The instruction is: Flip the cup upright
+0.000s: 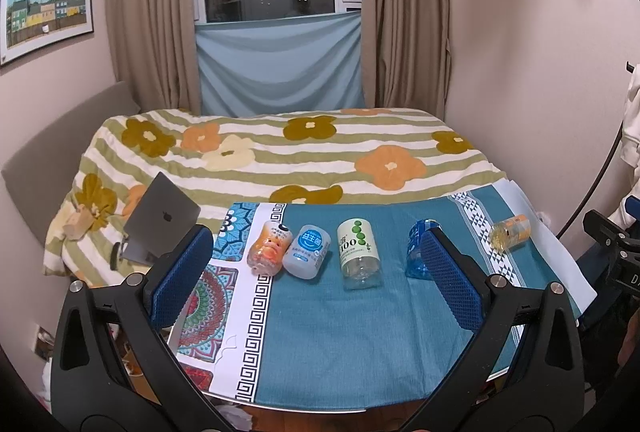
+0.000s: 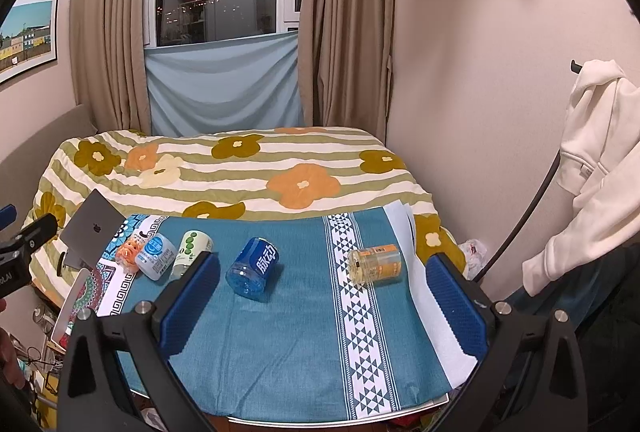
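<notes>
- Left gripper [image 1: 316, 274]: fingers spread, empty, framing three toppled cups [image 1: 308, 252] for choosing.
- Right gripper [image 2: 322, 296]: fingers spread, empty; blue cup [image 2: 252, 267] and orange cup [image 2: 376, 264] lie sideways between them on the bench [image 2: 280, 344].

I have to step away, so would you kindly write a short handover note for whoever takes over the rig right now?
Left gripper: open, empty, held above the near part of the table.
Right gripper: open, empty, also short of the cups.
Five cups lie on their sides on the blue tablecloth: orange pig cup touching the white-and-blue cup at the left, then the green-dot cup, the blue cup, and the yellow cup on the patterned white strip at the right.
Done: nothing; no cup stands upright.
Left: grip each cup and set it upright.
</notes>
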Action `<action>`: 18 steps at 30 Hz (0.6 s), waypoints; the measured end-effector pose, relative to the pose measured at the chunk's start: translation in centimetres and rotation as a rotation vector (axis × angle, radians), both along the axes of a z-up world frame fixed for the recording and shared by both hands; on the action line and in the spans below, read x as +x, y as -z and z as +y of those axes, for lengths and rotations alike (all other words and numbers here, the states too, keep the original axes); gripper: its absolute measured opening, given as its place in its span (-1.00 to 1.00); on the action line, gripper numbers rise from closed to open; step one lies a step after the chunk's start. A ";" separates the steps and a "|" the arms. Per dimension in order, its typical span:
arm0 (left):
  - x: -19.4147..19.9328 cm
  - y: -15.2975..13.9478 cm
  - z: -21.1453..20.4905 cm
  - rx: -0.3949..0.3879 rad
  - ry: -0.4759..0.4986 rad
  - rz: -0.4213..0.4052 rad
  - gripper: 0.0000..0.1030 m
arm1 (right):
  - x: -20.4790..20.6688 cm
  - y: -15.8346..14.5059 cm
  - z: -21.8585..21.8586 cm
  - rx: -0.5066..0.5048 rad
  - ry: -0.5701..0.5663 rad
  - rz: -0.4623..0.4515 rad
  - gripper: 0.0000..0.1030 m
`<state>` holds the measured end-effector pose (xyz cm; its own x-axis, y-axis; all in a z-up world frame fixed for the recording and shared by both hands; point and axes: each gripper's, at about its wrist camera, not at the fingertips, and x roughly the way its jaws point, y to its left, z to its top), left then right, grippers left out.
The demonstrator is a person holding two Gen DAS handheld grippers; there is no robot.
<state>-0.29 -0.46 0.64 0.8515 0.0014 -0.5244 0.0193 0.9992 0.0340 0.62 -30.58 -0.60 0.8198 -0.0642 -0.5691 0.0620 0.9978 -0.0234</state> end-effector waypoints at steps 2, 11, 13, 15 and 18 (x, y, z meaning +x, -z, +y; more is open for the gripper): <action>0.0 0.0 0.0 0.000 0.000 0.001 1.00 | 0.0 0.1 -0.1 0.000 -0.001 -0.001 0.99; 0.0 0.1 -0.2 0.002 0.000 0.000 1.00 | 0.2 -0.1 -0.7 0.000 0.003 -0.003 0.99; 0.0 0.1 -0.2 0.002 0.000 0.000 1.00 | 0.2 -0.1 -0.7 0.003 0.002 -0.003 0.99; 0.0 0.1 -0.2 0.002 0.001 0.001 1.00 | 0.2 -0.1 -0.7 0.002 0.002 -0.003 0.99; 0.0 0.1 -0.2 0.002 0.001 0.001 1.00 | 0.1 0.0 -0.6 0.003 0.002 -0.004 0.99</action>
<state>-0.28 -0.66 0.51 0.8510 0.0017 -0.5251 0.0201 0.9992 0.0358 0.72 -31.22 -0.59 0.8216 -0.0644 -0.5664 0.0644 0.9977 -0.0200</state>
